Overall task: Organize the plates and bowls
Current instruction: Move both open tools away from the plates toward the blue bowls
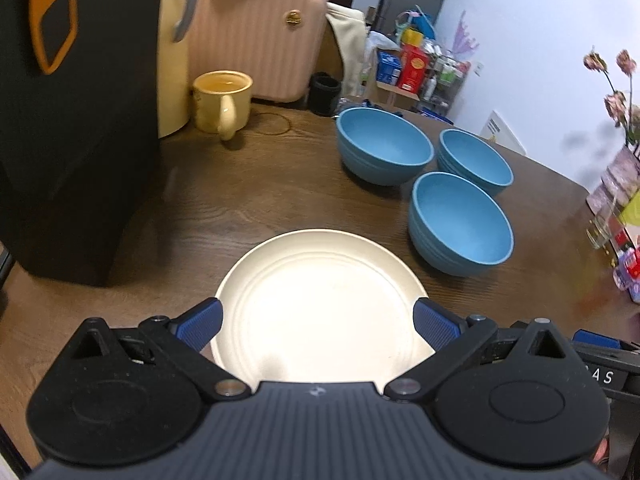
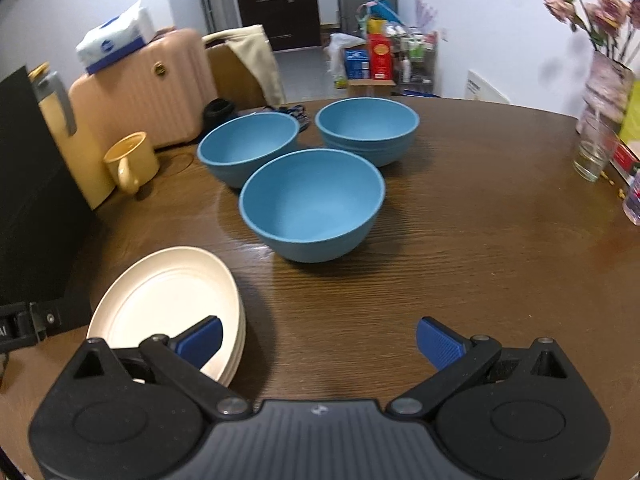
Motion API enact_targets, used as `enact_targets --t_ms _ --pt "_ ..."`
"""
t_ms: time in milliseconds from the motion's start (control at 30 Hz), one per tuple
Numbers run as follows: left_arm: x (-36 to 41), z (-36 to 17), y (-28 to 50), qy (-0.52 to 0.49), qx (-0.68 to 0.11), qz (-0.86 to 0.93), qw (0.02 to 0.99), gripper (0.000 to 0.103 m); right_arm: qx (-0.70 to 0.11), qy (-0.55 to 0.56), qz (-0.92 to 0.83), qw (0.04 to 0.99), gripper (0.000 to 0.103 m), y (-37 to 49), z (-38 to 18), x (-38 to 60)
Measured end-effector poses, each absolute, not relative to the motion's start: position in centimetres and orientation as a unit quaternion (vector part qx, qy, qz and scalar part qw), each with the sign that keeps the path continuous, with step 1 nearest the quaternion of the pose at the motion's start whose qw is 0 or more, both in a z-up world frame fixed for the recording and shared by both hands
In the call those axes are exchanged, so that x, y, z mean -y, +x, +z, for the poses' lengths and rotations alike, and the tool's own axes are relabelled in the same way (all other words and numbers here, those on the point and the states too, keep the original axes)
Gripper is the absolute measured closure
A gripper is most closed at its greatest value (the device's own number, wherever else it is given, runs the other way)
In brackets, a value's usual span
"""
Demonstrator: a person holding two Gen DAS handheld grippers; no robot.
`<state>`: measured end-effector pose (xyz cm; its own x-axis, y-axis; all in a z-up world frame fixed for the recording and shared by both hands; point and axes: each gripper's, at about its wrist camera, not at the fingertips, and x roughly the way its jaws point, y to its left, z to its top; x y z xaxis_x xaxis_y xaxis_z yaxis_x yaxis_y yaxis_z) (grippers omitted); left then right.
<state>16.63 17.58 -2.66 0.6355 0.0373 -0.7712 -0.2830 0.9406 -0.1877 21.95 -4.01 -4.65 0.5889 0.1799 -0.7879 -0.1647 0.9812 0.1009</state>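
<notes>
A stack of cream plates (image 1: 320, 300) lies on the brown table (image 1: 240, 200) right in front of my left gripper (image 1: 318, 326), which is open and empty above its near edge. Three blue bowls stand apart beyond it: a near one (image 1: 460, 224), a far left one (image 1: 384, 146) and a far right one (image 1: 476, 160). In the right wrist view my right gripper (image 2: 319, 344) is open and empty over bare table, with the plate stack (image 2: 168, 304) at its left finger and the near bowl (image 2: 312, 204) ahead.
A yellow mug (image 1: 222, 100) stands at the back left by a black box (image 1: 72, 120) and a pink suitcase (image 1: 256, 40). A glass vase with flowers (image 2: 600, 128) stands at the table's right edge. The right gripper's body shows in the left view (image 1: 600, 360).
</notes>
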Motion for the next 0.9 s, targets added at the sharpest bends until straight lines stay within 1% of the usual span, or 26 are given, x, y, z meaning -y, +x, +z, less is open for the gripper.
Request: enact_targets --t_ms 333,533,900 --pt "-16.5 -1.8 18.7 -0.127 -0.419 0.080 0.896 0.000 -0.436 0.048 0.073 0.896 0.000 22.4 -4.0 6.1" --pt "-16.2 -1.0 20.4 -0.132 -0.418 0.073 0.896 0.000 -0.432 0.042 0.048 0.899 0.000 23.6 -2.7 6.1" --pt "-15.6 1.0 23.4 -0.123 -0.415 0.061 0.899 0.000 -0.418 0.065 0.031 0.906 0.000 26.8 0.0 6.7"
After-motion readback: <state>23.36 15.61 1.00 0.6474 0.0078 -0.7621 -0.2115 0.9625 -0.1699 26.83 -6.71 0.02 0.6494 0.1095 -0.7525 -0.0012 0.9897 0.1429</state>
